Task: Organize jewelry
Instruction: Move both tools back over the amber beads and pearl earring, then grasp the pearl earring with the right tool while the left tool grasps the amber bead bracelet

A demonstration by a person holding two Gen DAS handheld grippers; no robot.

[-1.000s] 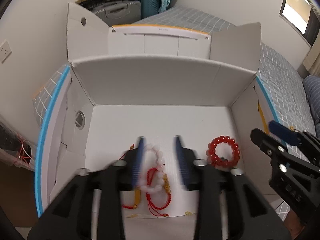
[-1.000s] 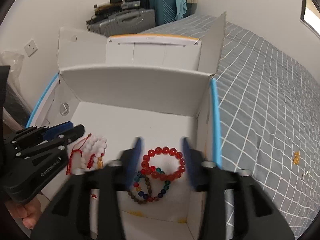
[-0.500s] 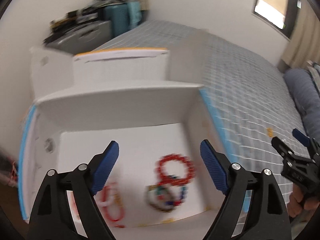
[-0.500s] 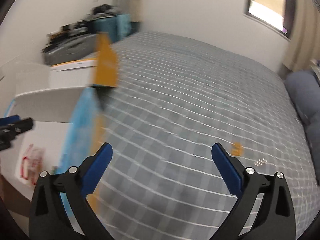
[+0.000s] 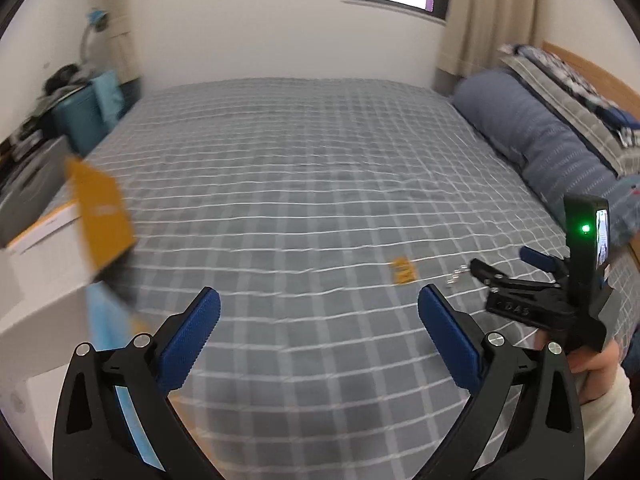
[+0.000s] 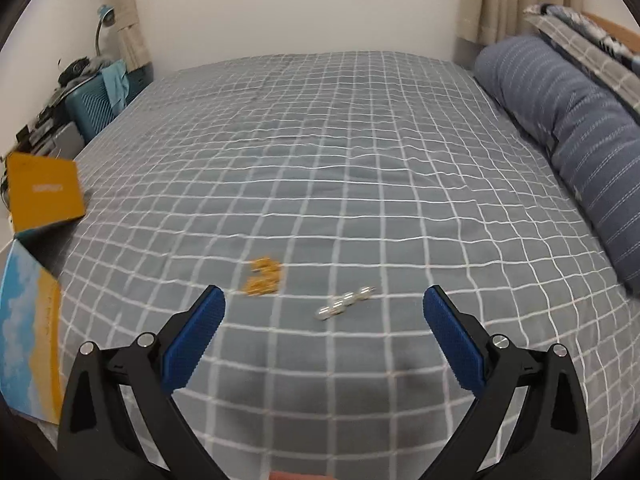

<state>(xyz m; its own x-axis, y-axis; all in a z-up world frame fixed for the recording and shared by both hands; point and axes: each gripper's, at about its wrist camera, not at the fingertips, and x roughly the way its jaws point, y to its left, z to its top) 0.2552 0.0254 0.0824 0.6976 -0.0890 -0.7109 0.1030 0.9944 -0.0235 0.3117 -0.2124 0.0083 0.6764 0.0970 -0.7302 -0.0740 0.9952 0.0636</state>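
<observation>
A small gold-coloured piece of jewelry (image 6: 263, 277) and a clear beaded piece (image 6: 345, 302) lie on the grey checked bedspread (image 6: 360, 184), just ahead of my right gripper (image 6: 323, 312), which is open and empty above them. In the left wrist view the gold piece (image 5: 402, 271) and the clear piece (image 5: 456, 274) lie ahead to the right. My left gripper (image 5: 319, 316) is open and empty over the bedspread (image 5: 304, 184). The right gripper (image 5: 504, 276) shows at the right of that view, near the clear piece. The cardboard box (image 5: 44, 264) stands at the left edge; its inside is hidden.
The box's orange flap (image 6: 44, 192) and blue side (image 6: 28, 340) stand at the left. A blue striped bolster (image 6: 568, 136) lies along the right. Suitcases (image 6: 92, 108) stand at the far left by the wall. The bedspread stretches far ahead.
Both grippers have swung right, away from the box with the bracelets, and opened wide. They now face the bedspread and the two small pieces on it.
</observation>
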